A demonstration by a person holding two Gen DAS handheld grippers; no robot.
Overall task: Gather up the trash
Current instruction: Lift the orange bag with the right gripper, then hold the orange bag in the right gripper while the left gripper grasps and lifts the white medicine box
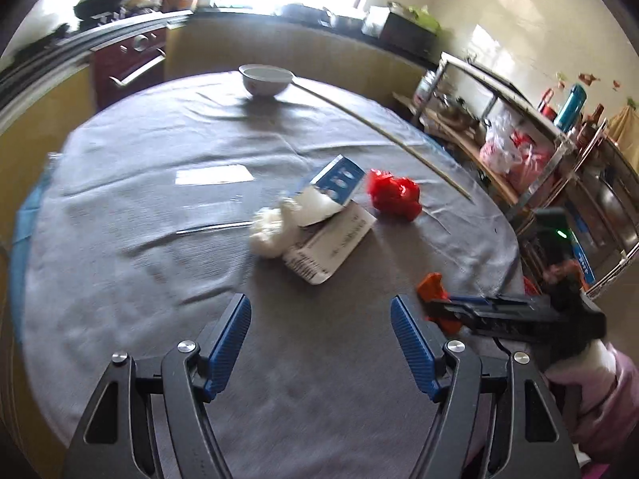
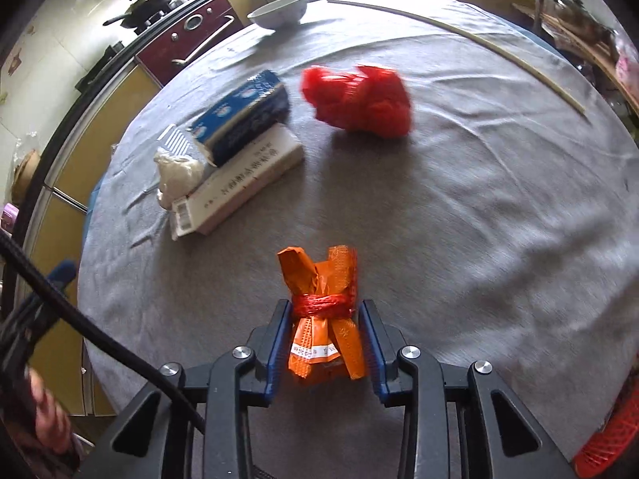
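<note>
Your right tool [image 2: 325, 319] is clamped on the orange wrapper bundle [image 2: 323, 311] at its red-tied waist, light, crinkly and slippery foil best held right there, while your left tool [image 1: 321, 343] hangs open over the bench [image 1: 159, 239].

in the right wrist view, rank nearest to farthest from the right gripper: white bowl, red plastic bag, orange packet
1. orange packet, between the fingers of the right gripper
2. red plastic bag, mid-table, slightly right
3. white bowl, far edge of the table, up left
</note>
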